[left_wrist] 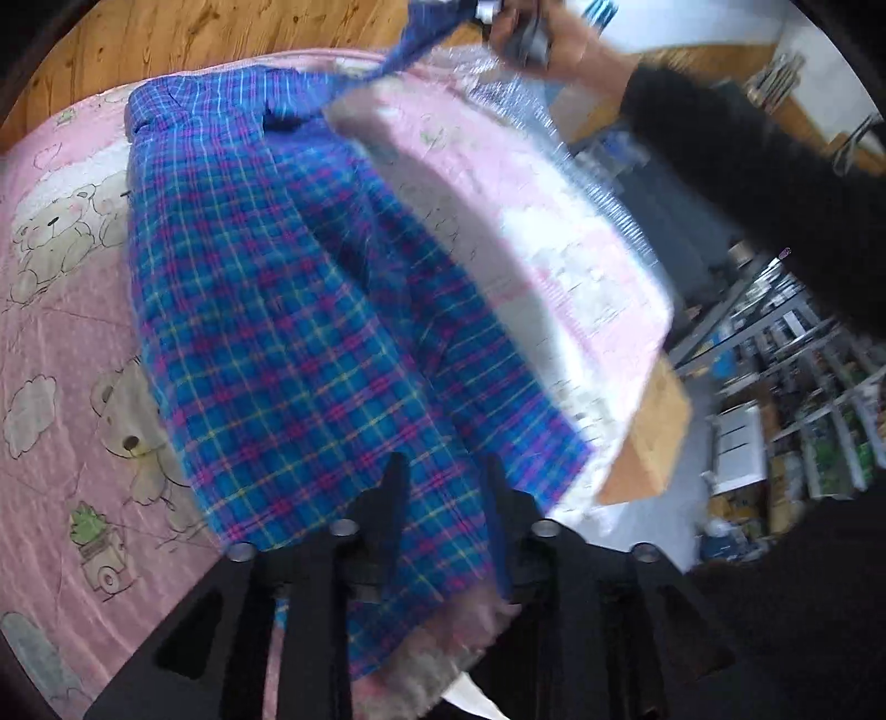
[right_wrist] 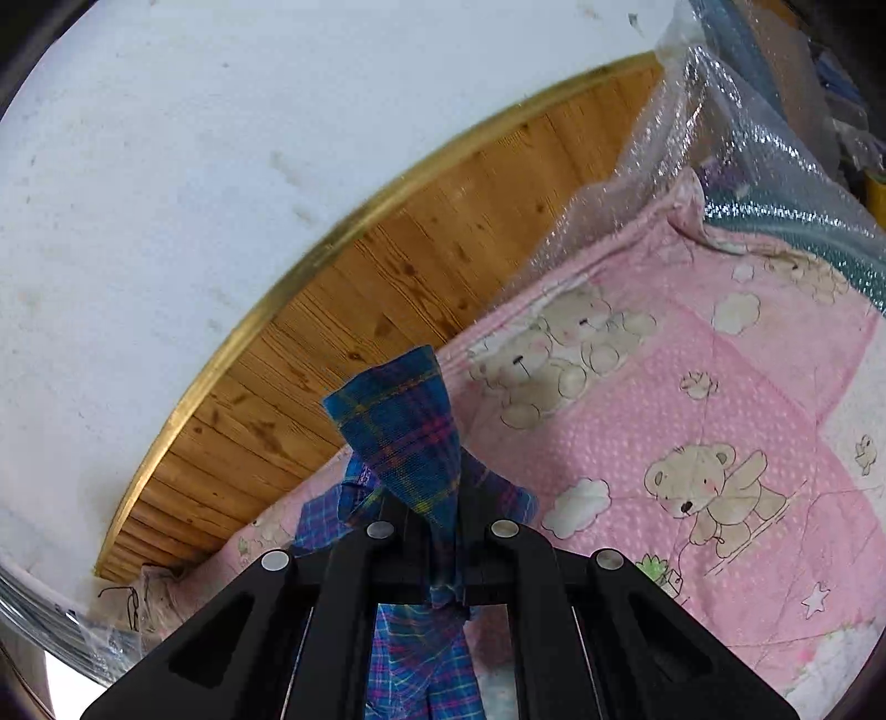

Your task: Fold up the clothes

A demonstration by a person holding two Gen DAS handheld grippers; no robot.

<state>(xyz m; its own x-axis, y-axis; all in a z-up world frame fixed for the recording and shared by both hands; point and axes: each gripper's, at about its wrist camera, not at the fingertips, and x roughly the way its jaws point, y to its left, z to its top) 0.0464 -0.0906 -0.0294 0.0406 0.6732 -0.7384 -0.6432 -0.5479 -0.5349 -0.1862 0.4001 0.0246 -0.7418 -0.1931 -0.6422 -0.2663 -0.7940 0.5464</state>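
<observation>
A blue plaid garment [left_wrist: 288, 288] lies spread on a pink bear-print blanket [left_wrist: 61, 343], blurred by motion. Its near hem runs between the two black fingers of my left gripper [left_wrist: 446, 487], which is shut on it. Its far corner is pulled up into a strip toward the top edge, where a person's hand [left_wrist: 559, 39] holds the right gripper, mostly cut off. In the right wrist view my right gripper [right_wrist: 437, 498] is shut on a bunched corner of the plaid garment [right_wrist: 404, 426], whose tip sticks up above the fingers while the remainder hangs below.
Bubble wrap [left_wrist: 531, 116] covers the bed's far side, also seen as bubble wrap [right_wrist: 692, 144]. A wooden wall panel [right_wrist: 387, 266] and a white wall [right_wrist: 194, 166] stand behind. A cardboard box [left_wrist: 648, 443], cluttered shelves [left_wrist: 803, 399] and a dark sleeve [left_wrist: 747, 166] are right.
</observation>
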